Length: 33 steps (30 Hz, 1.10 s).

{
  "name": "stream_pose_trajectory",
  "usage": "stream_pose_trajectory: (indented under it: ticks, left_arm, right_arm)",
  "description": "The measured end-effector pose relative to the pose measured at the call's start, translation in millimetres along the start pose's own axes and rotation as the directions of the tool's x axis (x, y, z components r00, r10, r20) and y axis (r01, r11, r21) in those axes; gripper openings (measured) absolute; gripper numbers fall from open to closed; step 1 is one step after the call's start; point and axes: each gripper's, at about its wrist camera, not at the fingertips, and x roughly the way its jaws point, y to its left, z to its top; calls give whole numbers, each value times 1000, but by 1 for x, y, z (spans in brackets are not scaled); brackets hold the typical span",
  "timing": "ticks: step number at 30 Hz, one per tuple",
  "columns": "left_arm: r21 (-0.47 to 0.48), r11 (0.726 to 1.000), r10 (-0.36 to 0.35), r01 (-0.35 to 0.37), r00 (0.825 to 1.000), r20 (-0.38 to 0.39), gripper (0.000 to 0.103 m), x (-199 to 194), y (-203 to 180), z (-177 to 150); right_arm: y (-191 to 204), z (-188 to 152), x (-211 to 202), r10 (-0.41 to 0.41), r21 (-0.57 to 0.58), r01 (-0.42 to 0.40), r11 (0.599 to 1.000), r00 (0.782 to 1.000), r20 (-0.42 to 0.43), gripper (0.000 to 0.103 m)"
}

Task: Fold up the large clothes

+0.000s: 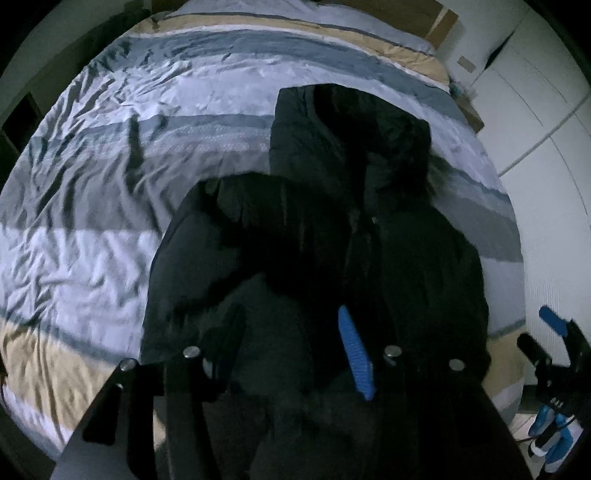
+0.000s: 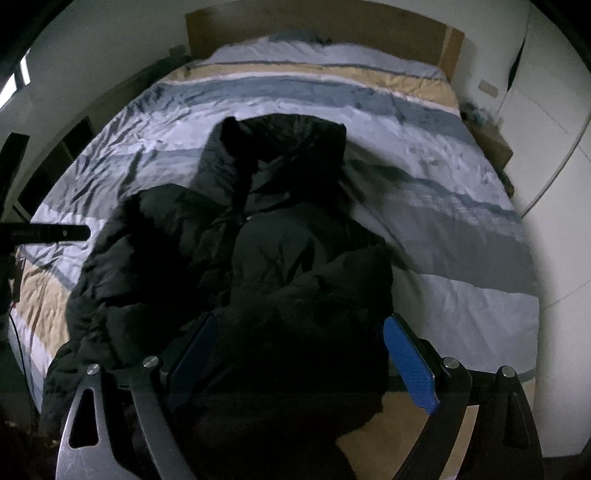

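Observation:
A large black padded coat with a fur-trimmed hood lies on the striped bed, hood toward the headboard. It also shows in the right wrist view. My left gripper is over the coat's lower part, its blue fingers apart with coat fabric bunched between them. My right gripper is open wide over the coat's hem, its blue pads on either side of a thick fold. The right gripper also shows at the right edge of the left wrist view.
The bed has a crumpled quilt striped in white, blue, grey and tan. A wooden headboard stands at the far end. White wardrobe doors line the right side. A dark shelf stands left of the bed.

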Motion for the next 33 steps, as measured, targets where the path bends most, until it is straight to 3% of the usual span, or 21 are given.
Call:
stream_pose_trajectory:
  ticks: [7,12,17,25,30,33]
  left_arm:
    - [12,998,-64,64,998,26,51,74,7,98]
    - [-44,985,-162,164,985,60,54,134,23,174]
    - [-86,977,-187,196,977,98,55,180,39,228]
    - [-110,967,-218,231,969,116,55,231,50,270]
    - [-184,937,-279,296,954,114,55,257,56,281]
    - [-213,920,-312,329,944,110,55,269,54,285]
  right_arm:
    - [-36,50,65,3,31,-3,1000,1000,2,90]
    - [-63,104,113,55,92,-60,994,997,58,92]
    - [-77,163,161,128,103,-141,985,984,122,92]
    - [-97,220,250,263,207,-288,935,955,138,96]
    - [-105,246,283,346,276,-379,883,924,161,96]
    - [-106,259,296,365,296,-394,870,919,152,96]
